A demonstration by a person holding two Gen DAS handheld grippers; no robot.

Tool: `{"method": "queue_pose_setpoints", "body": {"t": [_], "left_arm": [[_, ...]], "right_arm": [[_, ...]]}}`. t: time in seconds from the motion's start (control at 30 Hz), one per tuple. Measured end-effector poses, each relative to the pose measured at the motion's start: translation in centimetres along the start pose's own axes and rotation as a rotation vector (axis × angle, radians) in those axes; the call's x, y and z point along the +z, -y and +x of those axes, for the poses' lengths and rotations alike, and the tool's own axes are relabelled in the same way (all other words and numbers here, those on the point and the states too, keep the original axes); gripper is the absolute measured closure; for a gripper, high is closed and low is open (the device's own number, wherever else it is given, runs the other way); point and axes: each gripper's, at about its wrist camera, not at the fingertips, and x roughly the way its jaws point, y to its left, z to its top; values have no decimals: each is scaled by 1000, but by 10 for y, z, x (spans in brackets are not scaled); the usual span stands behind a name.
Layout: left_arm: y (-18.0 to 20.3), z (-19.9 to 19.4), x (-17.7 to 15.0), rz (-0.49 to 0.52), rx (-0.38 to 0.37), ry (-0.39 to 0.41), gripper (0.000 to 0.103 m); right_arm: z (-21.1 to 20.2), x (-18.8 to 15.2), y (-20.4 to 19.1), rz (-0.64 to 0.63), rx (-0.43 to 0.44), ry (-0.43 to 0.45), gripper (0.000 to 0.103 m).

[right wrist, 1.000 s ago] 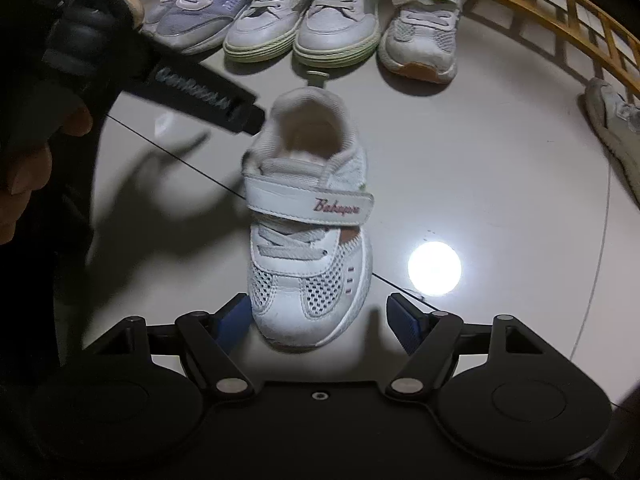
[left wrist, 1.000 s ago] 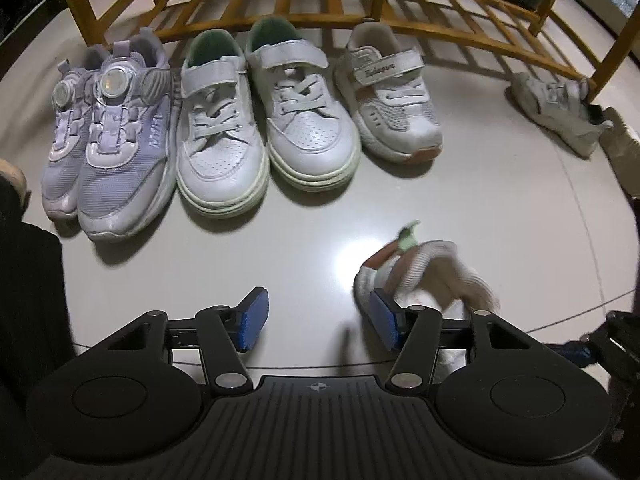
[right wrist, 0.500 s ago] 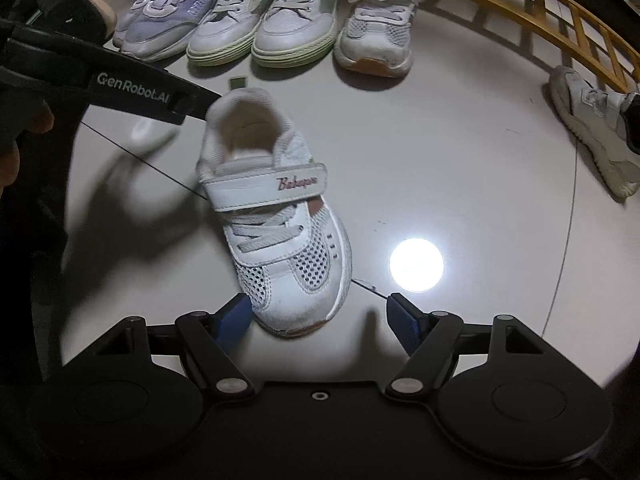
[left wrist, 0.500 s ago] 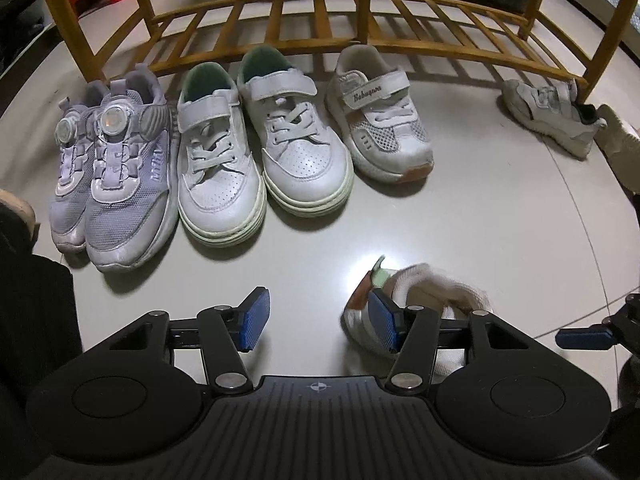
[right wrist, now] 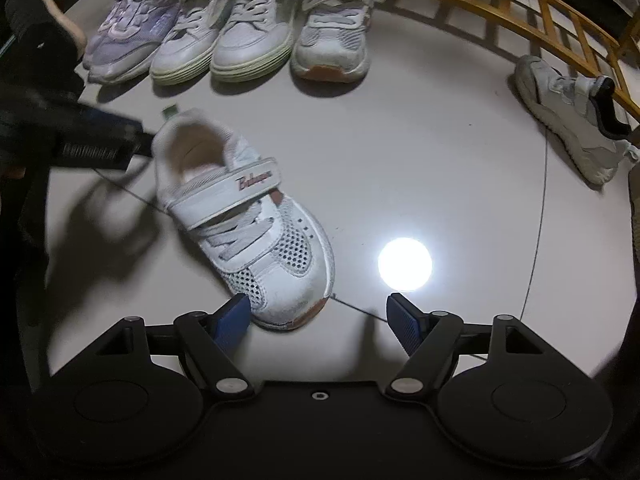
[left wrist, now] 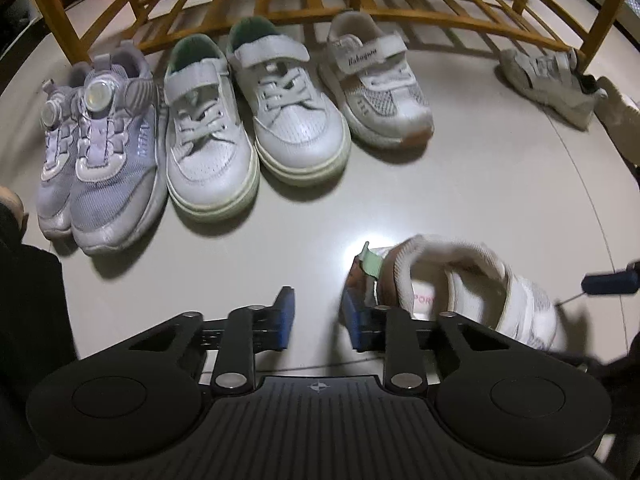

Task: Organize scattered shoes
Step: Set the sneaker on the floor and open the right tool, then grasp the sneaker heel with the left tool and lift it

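A loose white mesh shoe (right wrist: 240,208) with a strap lies on the floor, toe pointing towards my right gripper (right wrist: 318,320). That gripper is open; the toe sits between its fingers, close to the left pad, and the right pad is well clear. My left gripper (left wrist: 318,320) is at the shoe's heel (left wrist: 480,292). Its jaws are closing with nothing between them, and its right finger rests against the heel from outside. The matching shoe (left wrist: 376,88) stands at the right end of the row by the rack.
A purple pair (left wrist: 100,160) and a white-and-green pair (left wrist: 248,120) line up before the wooden rack (left wrist: 320,4). A grey shoe (right wrist: 572,116) lies apart at the right, near the rack's leg. A person's dark sleeve fills the left edge.
The left jaws have narrowed. The loose shoe has swung round, its toe going right and its heel left in the right wrist view.
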Motion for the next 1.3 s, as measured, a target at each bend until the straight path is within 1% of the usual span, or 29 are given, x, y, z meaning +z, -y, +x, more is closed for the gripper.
{"method": "queue_pose_setpoints", "body": {"t": [0.07,0.23,0.3,0.33,0.37,0.53,0.63,0.8,0.83,0.87,0.93,1.0,1.03,1.17,1.3], "left_arm": [[1,1,-3,5,-9,-11,87],[5,-3,-9,21,-13,-14,87],[5,-6,-8,19,-11,-7,84],[4,-9,-7,14,-10,0,79],[3,-12,-7,9,-10,8,77],[-2,-21,-1,4,0,36,67],[-2,-24,4,14,8,61,60],[0,-25,13,51,5,83,58],[-1,-26,15,48,1,88,56],[-3,-28,16,38,-7,98,51],[-5,-32,19,32,-21,112,48],[-4,-33,21,51,-21,118,48],[-2,-34,22,67,-21,122,46],[6,-34,23,147,-40,128,43],[15,-31,22,221,-36,139,44]], "right_arm": [[0,1,2,7,-6,4,26],[0,3,9,29,-12,9,26],[-1,4,12,36,-17,11,26],[-2,4,14,38,-20,13,26],[-2,5,14,40,-20,14,26],[-6,7,18,54,-20,24,26],[-6,8,20,61,-18,26,26],[-9,8,18,49,-7,25,26],[-9,8,18,48,-3,26,26],[-10,8,17,47,0,27,26],[-10,8,17,43,3,24,26],[-9,8,18,41,-1,22,26],[-8,8,18,42,3,20,26],[-9,7,17,37,8,19,26],[-9,6,16,30,12,16,26]]}}
